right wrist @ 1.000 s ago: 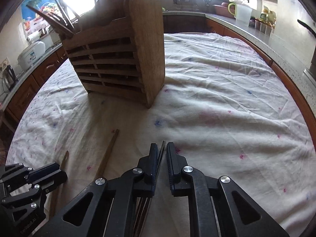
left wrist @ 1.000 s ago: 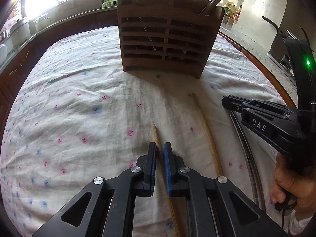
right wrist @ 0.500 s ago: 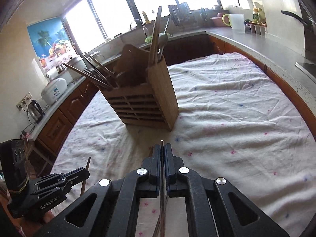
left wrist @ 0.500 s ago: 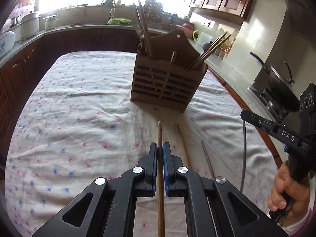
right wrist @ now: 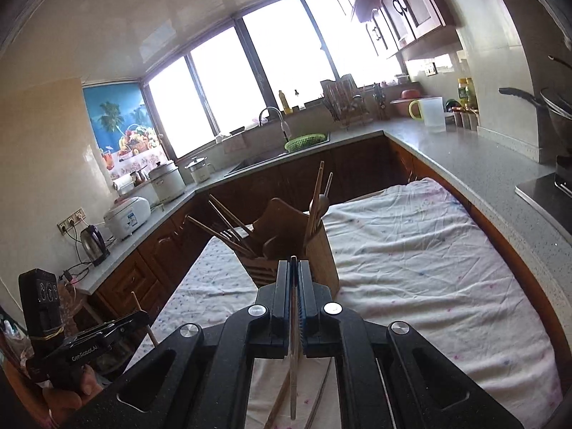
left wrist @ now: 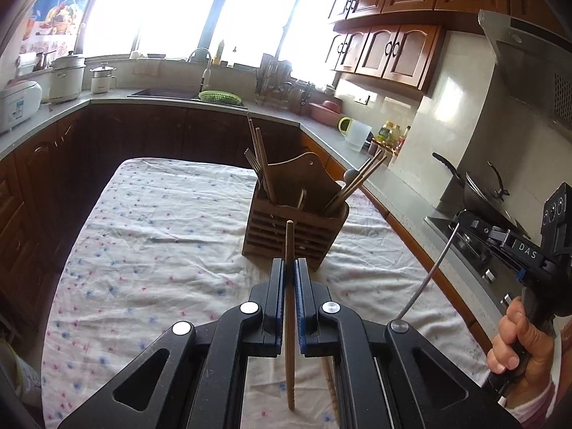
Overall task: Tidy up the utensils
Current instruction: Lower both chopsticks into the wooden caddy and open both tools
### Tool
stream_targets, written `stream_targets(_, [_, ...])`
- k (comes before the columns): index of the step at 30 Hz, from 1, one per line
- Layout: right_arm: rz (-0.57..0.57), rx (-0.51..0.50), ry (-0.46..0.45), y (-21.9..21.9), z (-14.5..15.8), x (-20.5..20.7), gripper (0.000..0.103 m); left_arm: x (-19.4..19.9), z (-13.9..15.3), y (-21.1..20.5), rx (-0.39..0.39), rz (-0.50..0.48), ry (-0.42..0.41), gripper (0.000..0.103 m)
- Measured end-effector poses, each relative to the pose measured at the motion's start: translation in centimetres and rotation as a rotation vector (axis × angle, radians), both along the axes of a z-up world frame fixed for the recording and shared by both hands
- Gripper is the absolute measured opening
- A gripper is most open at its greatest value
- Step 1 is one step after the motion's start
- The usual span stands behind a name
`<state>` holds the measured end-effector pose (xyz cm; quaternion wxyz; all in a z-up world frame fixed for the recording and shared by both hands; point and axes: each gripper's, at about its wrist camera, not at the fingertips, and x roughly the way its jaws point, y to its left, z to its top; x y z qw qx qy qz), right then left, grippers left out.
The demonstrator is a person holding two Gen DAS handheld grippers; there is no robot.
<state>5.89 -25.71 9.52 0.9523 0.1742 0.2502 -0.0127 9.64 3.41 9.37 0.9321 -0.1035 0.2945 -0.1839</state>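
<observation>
A slatted wooden utensil holder [left wrist: 296,230] stands on the flowered cloth with chopsticks and forks sticking out of its top. My left gripper [left wrist: 289,264] is shut on a wooden chopstick [left wrist: 290,321], held in the air, its tip pointing toward the holder. In the right wrist view my right gripper [right wrist: 294,262] is shut on a thin metal chopstick [right wrist: 293,350], in front of the holder [right wrist: 318,254] and above the cloth. The left wrist view shows the right gripper [left wrist: 461,216] and its metal chopstick [left wrist: 429,273] at the right. The left gripper [right wrist: 141,316] appears at lower left.
Another wooden chopstick [left wrist: 330,382] and a metal one [right wrist: 321,393] lie on the cloth [left wrist: 161,250] below the grippers. Dark wood counters ring the table, with a wok [left wrist: 479,193] on the stove at right, a sink [right wrist: 271,157] behind, and a rice cooker [right wrist: 128,216] at left.
Both grippers shut on their chopsticks and rose, lifting them off the cloth. Both views tilted up, so the holder now sits lower and smaller in view.
</observation>
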Motion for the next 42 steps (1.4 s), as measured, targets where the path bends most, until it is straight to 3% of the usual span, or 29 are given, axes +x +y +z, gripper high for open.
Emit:
stream_targets(16, [0.011,-0.027,-0.029,0.5,0.9,2.5,0.004,2.1,1.9,0.0,0.005,0.018,-0.066,0.004])
stream_targets(28, [-0.013,-0.041,-0.092,0.0,2.6,5.1,0.004,4.6,4.8,-0.5,0.005,0.025,-0.161,0.004])
stream_targets(37, [-0.06,-0.087,-0.191,-0.8,6.0,9.4,0.004,9.4,8.4,-2.3,0.019,0.036,-0.265,0.004])
stream_targets(42, [-0.086,-0.13,-0.229,-1.0,6.8,12.1,0.004,13.8,8.0,-4.1,0.049,0.065,-0.287,0.004])
